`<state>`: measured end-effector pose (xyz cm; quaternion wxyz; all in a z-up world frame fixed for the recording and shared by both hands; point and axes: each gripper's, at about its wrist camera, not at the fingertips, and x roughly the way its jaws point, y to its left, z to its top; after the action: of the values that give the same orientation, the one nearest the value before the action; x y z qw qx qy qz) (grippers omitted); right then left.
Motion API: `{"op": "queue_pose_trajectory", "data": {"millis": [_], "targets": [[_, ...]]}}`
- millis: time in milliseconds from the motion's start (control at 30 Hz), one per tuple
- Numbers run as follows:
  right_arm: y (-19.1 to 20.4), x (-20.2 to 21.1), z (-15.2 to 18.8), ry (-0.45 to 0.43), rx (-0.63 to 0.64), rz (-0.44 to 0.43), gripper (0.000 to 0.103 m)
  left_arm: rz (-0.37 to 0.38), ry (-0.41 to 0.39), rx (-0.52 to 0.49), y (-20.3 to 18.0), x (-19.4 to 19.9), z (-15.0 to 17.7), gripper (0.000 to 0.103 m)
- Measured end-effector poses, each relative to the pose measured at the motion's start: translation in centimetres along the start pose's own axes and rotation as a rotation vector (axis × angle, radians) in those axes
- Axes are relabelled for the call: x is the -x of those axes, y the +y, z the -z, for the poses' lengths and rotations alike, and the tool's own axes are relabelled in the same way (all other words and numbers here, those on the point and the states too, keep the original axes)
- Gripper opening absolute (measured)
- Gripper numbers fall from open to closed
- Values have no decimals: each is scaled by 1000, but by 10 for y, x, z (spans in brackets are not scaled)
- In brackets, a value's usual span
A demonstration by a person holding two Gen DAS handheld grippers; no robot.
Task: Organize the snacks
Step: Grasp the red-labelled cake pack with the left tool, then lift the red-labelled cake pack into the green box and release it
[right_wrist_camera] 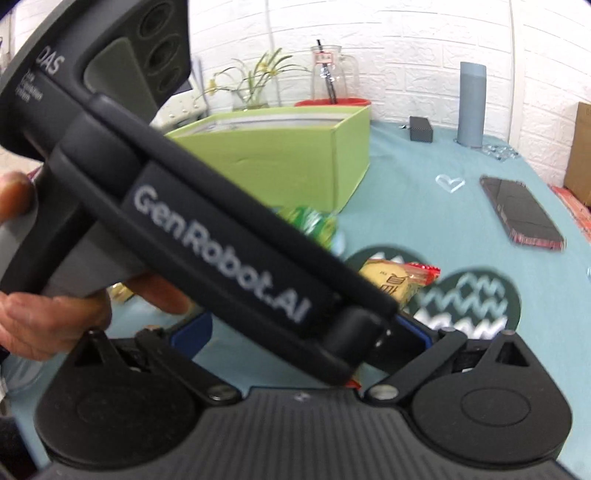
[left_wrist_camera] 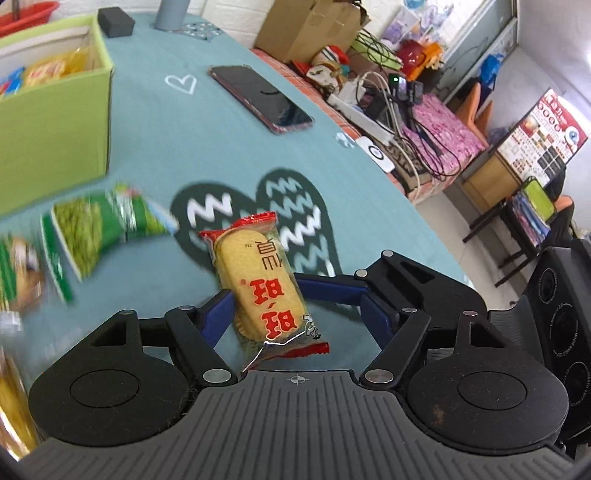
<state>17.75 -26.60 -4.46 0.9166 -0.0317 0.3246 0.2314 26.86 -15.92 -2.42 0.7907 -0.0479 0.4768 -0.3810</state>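
In the left wrist view a rice cracker packet, yellow with red ends and red lettering, sits tilted between the blue fingers of my left gripper, which is shut on its sides. A green pea snack packet lies blurred on the teal cloth to the left. A green box holding several snacks stands at the far left. In the right wrist view my right gripper stands wide open with no snack between its fingers. The left gripper's black body crosses in front of it, hiding most of the cracker packet.
A phone lies on the cloth beyond the heart print, with a small black box and a grey cylinder at the back. The table edge curves down the right side. A hand holds the left gripper.
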Motion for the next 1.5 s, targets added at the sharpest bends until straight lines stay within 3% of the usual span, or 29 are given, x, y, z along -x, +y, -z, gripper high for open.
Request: {"op": "queue_pose_trajectory", "data": {"millis": [167, 333, 433, 533, 567, 600, 633, 667, 767, 900, 1067, 1233, 1433, 1500], "targets": [[21, 21, 17, -41, 3, 17, 101, 14, -18, 57, -3, 18, 27, 64], [22, 36, 23, -141, -138, 169, 101, -57, -84, 70, 6, 31, 6, 70], [31, 30, 24, -150, -154, 194, 101, -56, -42, 58, 6, 17, -5, 69], [29, 21, 23, -123, -140, 230, 98, -114, -4, 8, 3, 5, -5, 60], [30, 21, 23, -122, -136, 227, 94, -115, 11, -9, 2, 2, -4, 51], [28, 18, 23, -97, -145, 217, 74, -108, 22, -21, 3, 0, -2, 45], [27, 20, 22, -68, -158, 204, 61, -102, 21, -32, 3, -1, 0, 39], [27, 24, 22, -73, -151, 205, 59, -105, 18, -41, 3, -1, 2, 33], [24, 31, 18, -64, -155, 188, 54, -87, 12, -8, 9, 7, 4, 29], [24, 35, -4, -109, -99, 178, 53, -81, -73, 8, 8, 37, -9, 29], [33, 14, -54, -179, 64, 160, 53, -147, -212, 39, 28, 86, -48, 30], [26, -35, -119, -213, 120, 52, 54, -241, -319, 79, 72, 122, -95, 30], [7, -124, -168, -182, 74, -67, 55, -350, -309, 152, 144, 116, -134, 32], [2, -153, -176, -116, 71, -80, 55, -351, -281, 200, 167, 105, -140, 31]]}}
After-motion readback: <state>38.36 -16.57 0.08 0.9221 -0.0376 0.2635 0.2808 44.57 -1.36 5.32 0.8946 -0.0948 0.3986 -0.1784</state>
